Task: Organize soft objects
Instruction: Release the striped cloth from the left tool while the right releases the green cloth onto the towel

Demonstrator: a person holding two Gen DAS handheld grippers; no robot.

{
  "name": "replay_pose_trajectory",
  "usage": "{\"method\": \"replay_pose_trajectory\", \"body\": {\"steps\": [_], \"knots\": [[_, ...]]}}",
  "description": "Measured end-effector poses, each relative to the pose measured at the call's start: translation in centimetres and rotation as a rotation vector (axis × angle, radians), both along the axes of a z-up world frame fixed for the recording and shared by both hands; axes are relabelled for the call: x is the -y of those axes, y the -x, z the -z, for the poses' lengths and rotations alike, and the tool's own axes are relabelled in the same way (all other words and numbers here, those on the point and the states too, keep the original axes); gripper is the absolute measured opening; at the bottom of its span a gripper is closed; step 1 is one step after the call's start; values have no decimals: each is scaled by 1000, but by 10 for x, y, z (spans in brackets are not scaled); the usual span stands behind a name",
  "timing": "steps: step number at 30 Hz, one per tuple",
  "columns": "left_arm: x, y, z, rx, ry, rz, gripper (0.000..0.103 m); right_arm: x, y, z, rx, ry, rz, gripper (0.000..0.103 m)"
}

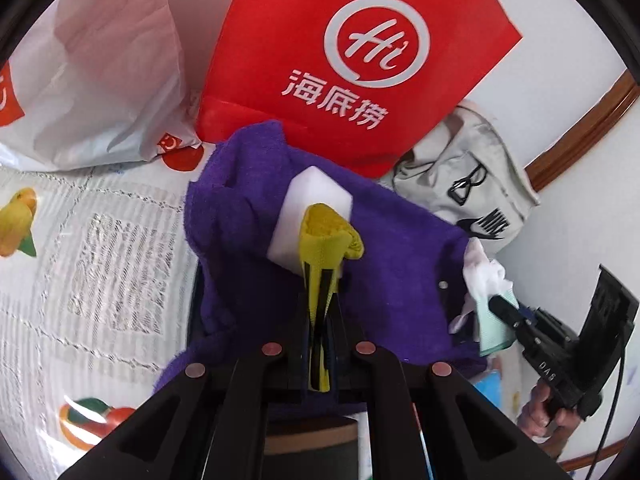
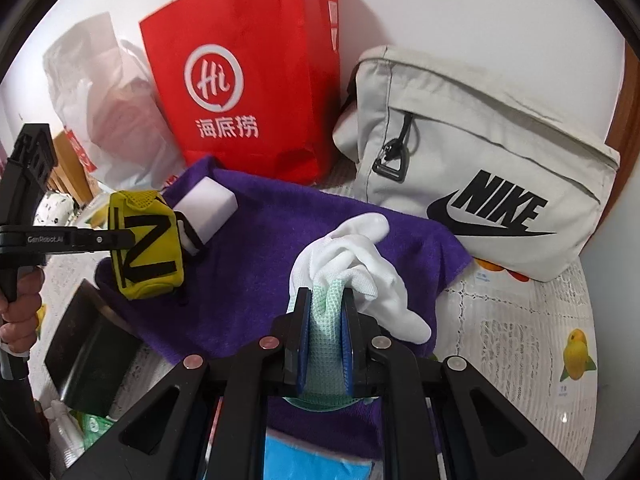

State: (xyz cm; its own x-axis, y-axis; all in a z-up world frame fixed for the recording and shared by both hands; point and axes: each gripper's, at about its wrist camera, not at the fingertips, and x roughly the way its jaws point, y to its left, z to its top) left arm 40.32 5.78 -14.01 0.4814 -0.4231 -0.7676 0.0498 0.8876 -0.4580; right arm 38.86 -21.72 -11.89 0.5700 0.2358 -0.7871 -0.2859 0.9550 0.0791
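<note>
My left gripper (image 1: 322,300) is shut on a yellow fabric piece with black stripes (image 1: 328,228), held just above a purple towel (image 1: 248,220). A white foam block (image 1: 312,188) lies on that towel right behind the yellow piece. My right gripper (image 2: 326,300) is shut on a white and mint-green glove-like cloth (image 2: 352,256), also over the purple towel (image 2: 260,260). The right wrist view shows the left gripper (image 2: 120,238) and its yellow piece (image 2: 148,248) at the left, next to the white block (image 2: 208,208).
A red paper bag (image 2: 240,92) stands behind the towel, with a white plastic bag (image 2: 100,112) to its left and a grey Nike bag (image 2: 480,160) to its right. A black box (image 2: 88,352) sits at lower left on the fruit-print tablecloth (image 2: 520,340).
</note>
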Motion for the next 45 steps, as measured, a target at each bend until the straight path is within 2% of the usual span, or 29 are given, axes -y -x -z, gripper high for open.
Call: {"method": "replay_pose_trajectory", "body": {"steps": [8,10,12,15,16,17,18,19,21,22,24,29,36,40,42,45], "knots": [[-7,-11,10,-36,-69,-6,11,-7,-16,24,-84,49,14,13],[-7,-16,10,-40,-66,1,12,-8,-20,28,-103,47,18,14],[-7,-20,10,-34,-61,2,15,-10,-23,30,-119,42,13,14],[-5,-25,9,-44,-95,0,19,-12,-22,29,-121,31,7,17],[-5,-26,8,-45,-107,-2,25,-12,-21,28,-121,27,4,23],[-4,-26,8,-45,-120,-8,42,-13,-20,27,-122,22,-4,28],[-5,-25,6,-47,-138,-18,53,-14,-19,26,-118,22,-6,38],[-6,-24,4,-34,-126,-14,56,-14,-17,24,-109,25,-7,47],[-8,-20,-1,-26,-134,-20,63,-16,-12,19,-92,35,-18,56],[-10,-17,-5,-18,-160,-32,64,-17,-10,17,-84,42,-22,60],[-13,-11,-11,-7,-187,-42,64,-18,-5,12,-73,53,-23,62],[-21,11,-31,28,-173,-49,64,-14,11,-3,-66,28,-16,62],[-32,64,-63,151,-136,-97,64,6,51,-28,-25,-36,37,62],[-30,93,-72,136,-144,-72,64,9,91,-44,3,-56,27,62],[-26,108,-71,112,-169,-50,64,7,108,-48,8,-60,15,62],[-22,134,-66,101,-166,-29,64,4,139,-50,-2,-94,-9,62]]}}
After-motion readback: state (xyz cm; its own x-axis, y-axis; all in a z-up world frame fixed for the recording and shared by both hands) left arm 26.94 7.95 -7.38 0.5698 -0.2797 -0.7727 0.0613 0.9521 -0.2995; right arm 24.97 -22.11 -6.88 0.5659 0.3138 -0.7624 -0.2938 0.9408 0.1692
